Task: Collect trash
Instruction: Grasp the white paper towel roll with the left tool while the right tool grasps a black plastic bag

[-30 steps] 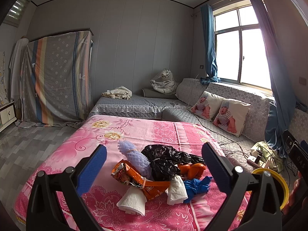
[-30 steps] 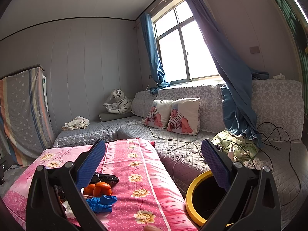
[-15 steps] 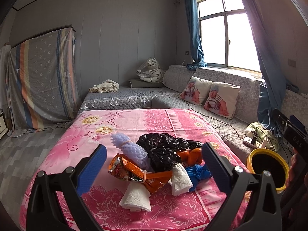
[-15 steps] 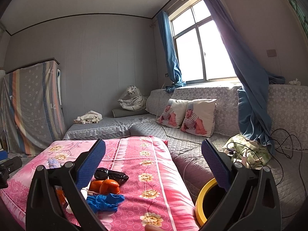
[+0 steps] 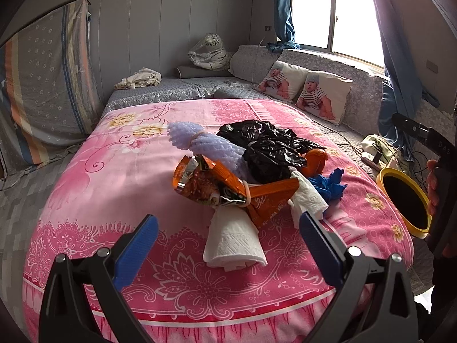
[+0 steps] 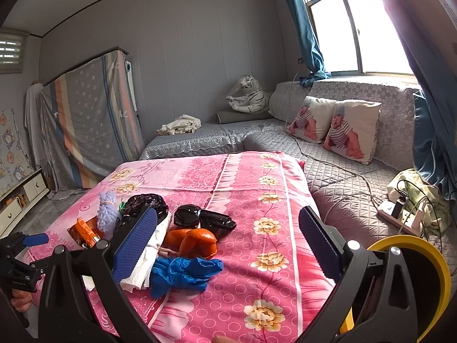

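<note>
My left gripper (image 5: 228, 240) is spread wide, holding nothing, its blue pads (image 5: 137, 250) either side of a folded white paper towel (image 5: 232, 243) at twelve o'clock. Just beyond lies an orange snack wrapper (image 5: 228, 187), then a lilac foam net (image 5: 205, 144) at eleven and a crumpled black plastic bag (image 5: 268, 150) at one. My right gripper (image 6: 228, 245) is also released and empty, with a blue glove (image 6: 182, 274) at ten and orange peel (image 6: 194, 241) above it. All rest on the pink floral bedspread (image 6: 274, 200). The yellow-rimmed bin (image 6: 411, 245) sits at four.
</note>
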